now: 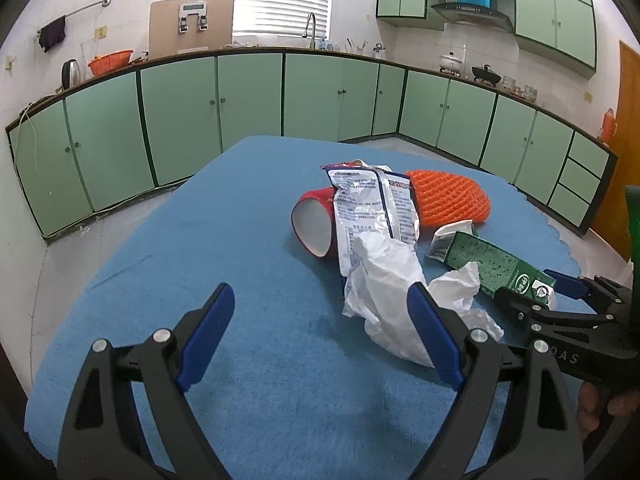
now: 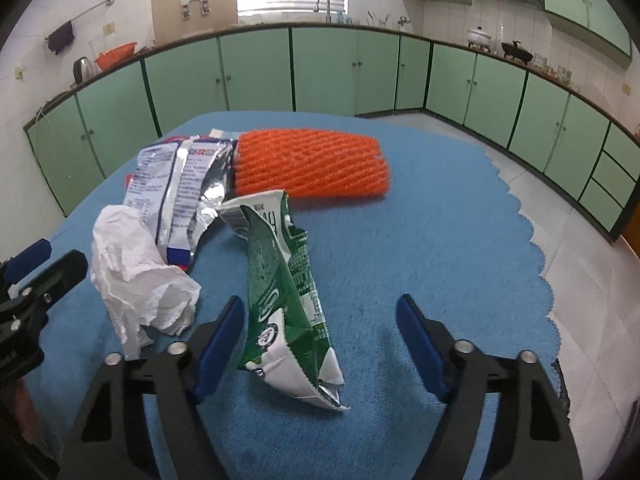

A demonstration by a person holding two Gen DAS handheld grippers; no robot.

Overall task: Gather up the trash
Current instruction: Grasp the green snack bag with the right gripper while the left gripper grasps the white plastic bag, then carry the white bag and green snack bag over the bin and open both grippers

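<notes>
Green carton (image 2: 286, 304): between spread right gripper (image 2: 320, 344) fingers, untouched. Left gripper (image 1: 320, 344): spread, white tissue (image 1: 384, 300) beside its right finger.

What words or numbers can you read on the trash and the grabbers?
"OAS": pale letters on the black body of the right gripper, partly cut off.
Flattened green and white carton: large white characters and a round logo, too blurred to read.
Silver and white foil snack wrapper: dense small print, too small to read.
White crumpled tissue, orange foam net sleeve, red paper cup: no text visible.
</notes>
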